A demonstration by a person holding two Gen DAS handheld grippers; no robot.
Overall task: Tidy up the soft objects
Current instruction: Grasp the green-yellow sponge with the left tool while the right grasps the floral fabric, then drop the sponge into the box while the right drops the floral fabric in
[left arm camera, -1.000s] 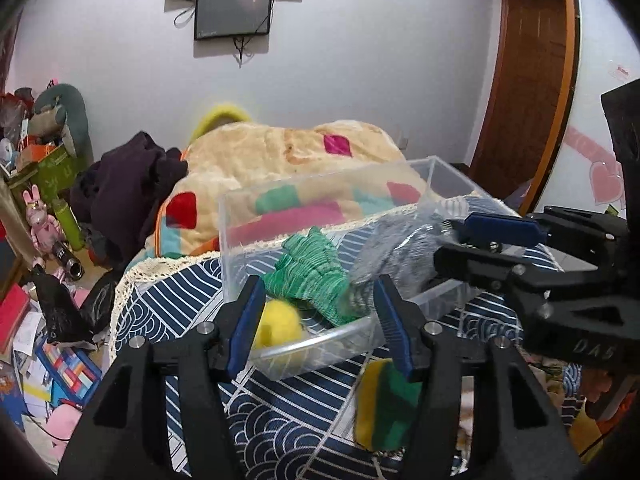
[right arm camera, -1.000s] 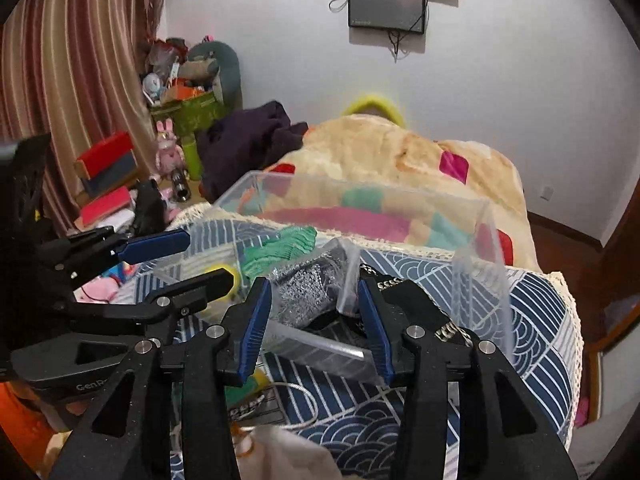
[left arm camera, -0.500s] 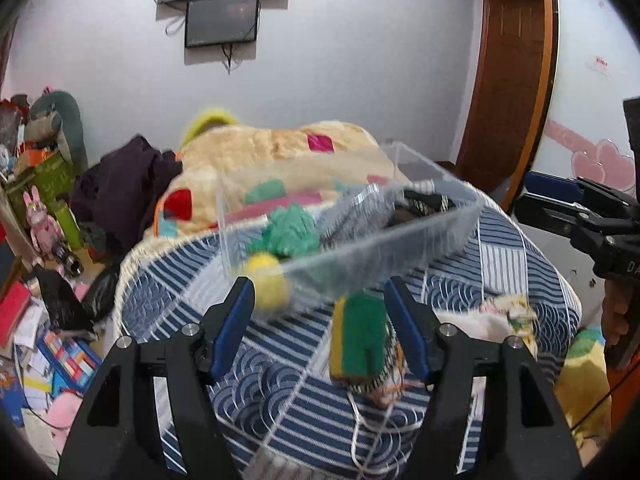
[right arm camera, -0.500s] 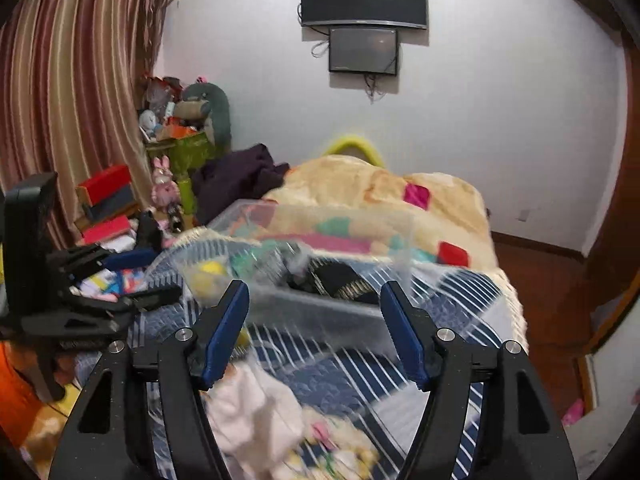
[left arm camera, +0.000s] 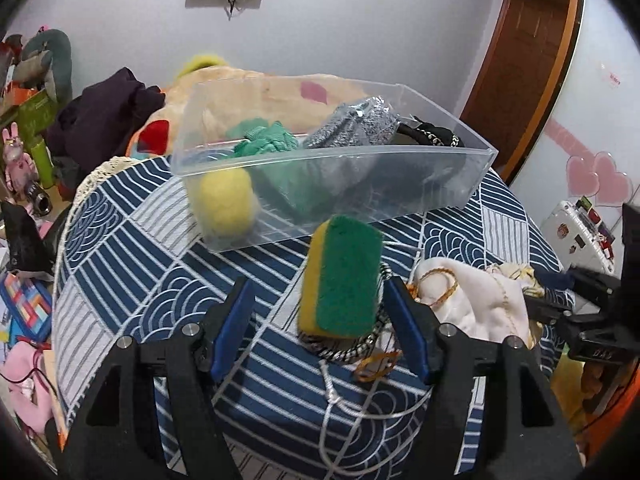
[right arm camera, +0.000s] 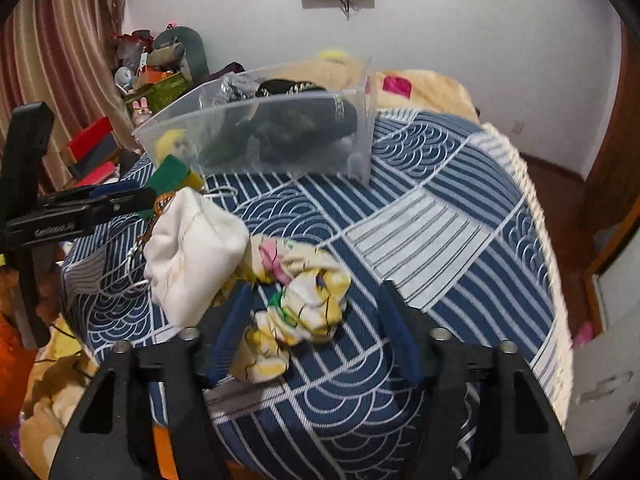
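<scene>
A clear plastic bin (left arm camera: pixel 332 168) stands on the blue patterned table (left arm camera: pixel 132 256). It holds a yellow fuzzy ball (left arm camera: pixel 226 204), a green cloth (left arm camera: pixel 266 142), a grey glittery pouch (left arm camera: pixel 352 128) and a black item (left arm camera: pixel 432 136). A green and yellow sponge (left arm camera: pixel 340 280) lies in front of the bin, between the open fingers of my left gripper (left arm camera: pixel 320 312). My right gripper (right arm camera: pixel 316 312) is open around a yellow floral cloth (right arm camera: pixel 304 292). A white pouch (right arm camera: pixel 192 252) lies next to that cloth. The bin (right arm camera: pixel 260 136) also shows in the right wrist view.
A white cord (left arm camera: pixel 340 396) and a black-and-white rope lie under the sponge. A blanket-covered heap (left arm camera: pixel 256 88) and dark clothes (left arm camera: pixel 104 116) lie behind the table. Toys and boxes crowd the left floor (left arm camera: pixel 24 296). A wooden door (left arm camera: pixel 520 52) is at right.
Both grippers have pulled back from the bin and dropped lower. The left now frames the sponge, the right now frames the floral cloth. Both jaws stand wider than a second ago.
</scene>
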